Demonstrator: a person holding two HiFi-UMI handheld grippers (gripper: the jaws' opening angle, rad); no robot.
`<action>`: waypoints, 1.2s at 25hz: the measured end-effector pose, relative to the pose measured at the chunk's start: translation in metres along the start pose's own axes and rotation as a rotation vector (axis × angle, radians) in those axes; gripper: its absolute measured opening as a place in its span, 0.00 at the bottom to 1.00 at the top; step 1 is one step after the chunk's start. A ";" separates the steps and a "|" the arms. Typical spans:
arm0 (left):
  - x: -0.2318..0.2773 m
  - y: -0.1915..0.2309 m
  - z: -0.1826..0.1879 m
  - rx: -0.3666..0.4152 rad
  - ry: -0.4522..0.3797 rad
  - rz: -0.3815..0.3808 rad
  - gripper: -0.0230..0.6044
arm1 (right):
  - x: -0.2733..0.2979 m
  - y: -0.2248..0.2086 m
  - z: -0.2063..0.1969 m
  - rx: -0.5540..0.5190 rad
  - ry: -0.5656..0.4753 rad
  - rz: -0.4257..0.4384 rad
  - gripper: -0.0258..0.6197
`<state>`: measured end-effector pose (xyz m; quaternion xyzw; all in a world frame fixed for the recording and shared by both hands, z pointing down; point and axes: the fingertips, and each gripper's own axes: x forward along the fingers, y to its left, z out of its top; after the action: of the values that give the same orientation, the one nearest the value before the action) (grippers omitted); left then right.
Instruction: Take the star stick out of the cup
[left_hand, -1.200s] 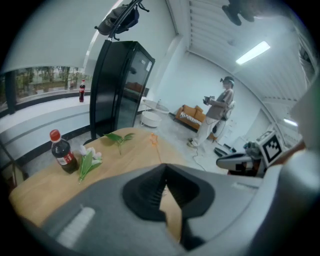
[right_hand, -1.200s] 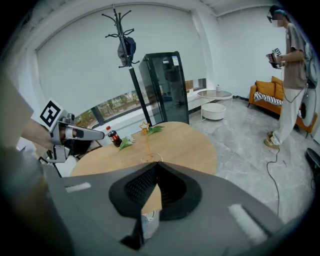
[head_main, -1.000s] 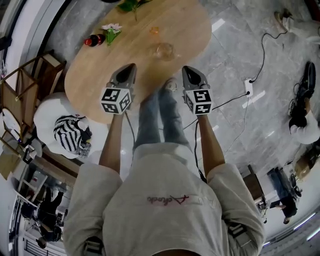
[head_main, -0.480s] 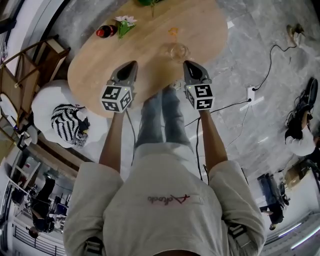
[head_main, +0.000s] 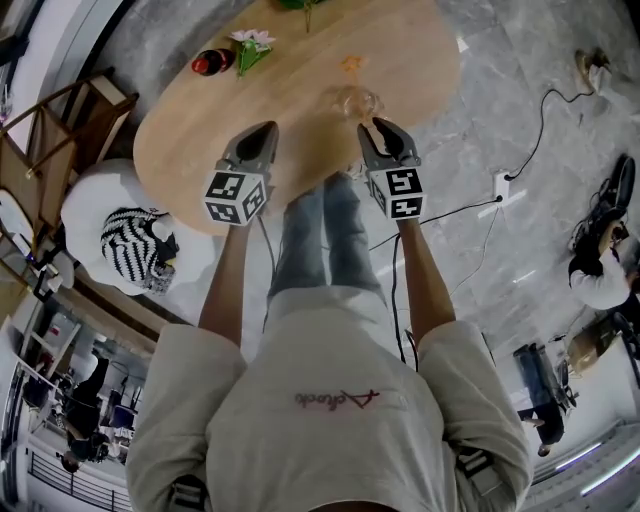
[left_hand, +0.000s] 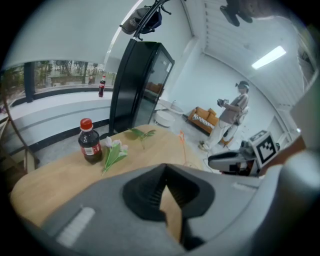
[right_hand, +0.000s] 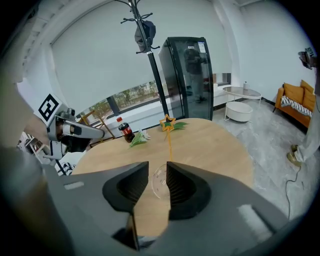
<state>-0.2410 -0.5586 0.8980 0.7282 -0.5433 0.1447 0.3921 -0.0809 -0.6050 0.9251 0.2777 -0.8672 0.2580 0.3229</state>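
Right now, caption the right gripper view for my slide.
Right gripper, jaws just opened with nothing between them, lines up on the clear cup holding the star stick on the table.

The room is bright. Daylight comes in through the big window (right_hand: 125, 95), and a long ceiling light (left_hand: 270, 56) glows white. The shiny floor (head_main: 470, 150) has white glare spots. Shadows are soft and faint. Both gripper views are round with dark, fuzzy corners, and straight lines bend near the edges. The head view bends too. The right gripper (right_hand: 157, 167), very near the lens, looks blurry.
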 end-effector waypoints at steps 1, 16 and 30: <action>0.000 0.000 0.000 0.000 0.000 -0.001 0.03 | 0.001 0.001 -0.001 0.000 0.003 0.000 0.22; 0.001 -0.009 -0.004 -0.014 0.005 -0.032 0.03 | 0.047 -0.007 0.012 0.020 0.046 -0.026 0.22; -0.006 0.001 -0.011 -0.028 0.019 -0.021 0.03 | 0.090 -0.030 0.025 0.021 0.103 -0.050 0.21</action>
<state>-0.2415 -0.5460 0.9015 0.7268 -0.5338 0.1401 0.4089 -0.1296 -0.6705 0.9796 0.2888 -0.8394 0.2732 0.3706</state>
